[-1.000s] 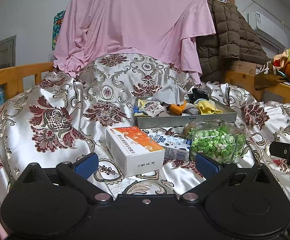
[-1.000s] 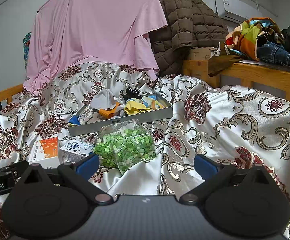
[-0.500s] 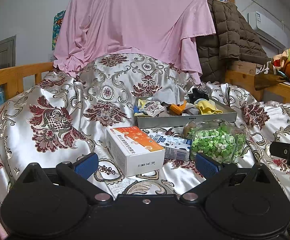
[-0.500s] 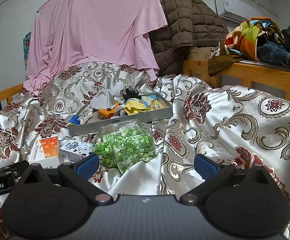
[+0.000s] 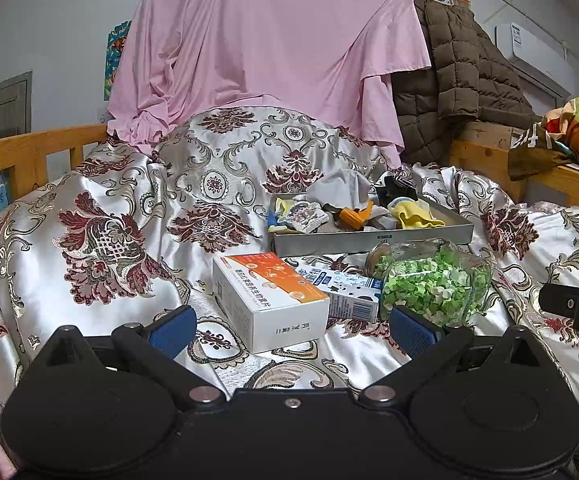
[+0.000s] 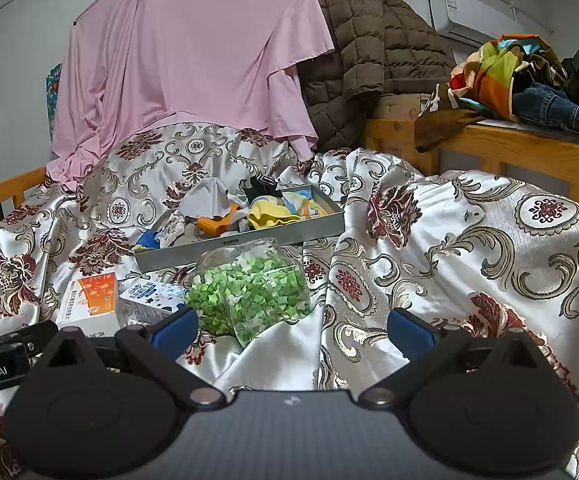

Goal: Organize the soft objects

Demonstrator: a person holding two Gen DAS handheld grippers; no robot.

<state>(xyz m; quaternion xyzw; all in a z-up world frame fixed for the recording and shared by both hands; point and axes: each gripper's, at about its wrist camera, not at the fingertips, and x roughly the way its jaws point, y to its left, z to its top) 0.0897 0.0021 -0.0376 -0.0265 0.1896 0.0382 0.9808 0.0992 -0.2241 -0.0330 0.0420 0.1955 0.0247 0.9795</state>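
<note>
I have 2 grippers up, each with 2 blue-padded fingers. My left gripper (image 5: 291,326) is spread wide and holds nothing; it hovers low over the bed, and the orange-and-white box (image 5: 267,300) lies between its fingers and further off. My right gripper (image 6: 291,326) is equally wide and empty, over a bare fold of the bedspread (image 6: 469,248).

Going left to right in the left wrist view, I count 1 orange-and-white box, a flat cardboard rectangle with printed text; 1 blue-and-white carton (image 5: 341,292), smaller and lying on its side, touching the box; and 1 clear jar (image 5: 433,280) on its side, packed with small green and white folded bits, just beside the carton.

Behind these 3 sits 1 shallow grey tray (image 5: 369,238), rectangular with low straight walls. The soft objects (image 5: 353,204) are heaped loosely inside it: crumpled cloth pieces in grey, patterned white, orange, yellow and black. I cannot count them exactly, since they overlap.

The bedspread is glossy satin, white with maroon florals and gold scrolls, heavily creased. Past it hangs 1 pink sheet (image 5: 273,52), smooth and matte, then 1 brown quilted jacket (image 5: 461,80).
</note>
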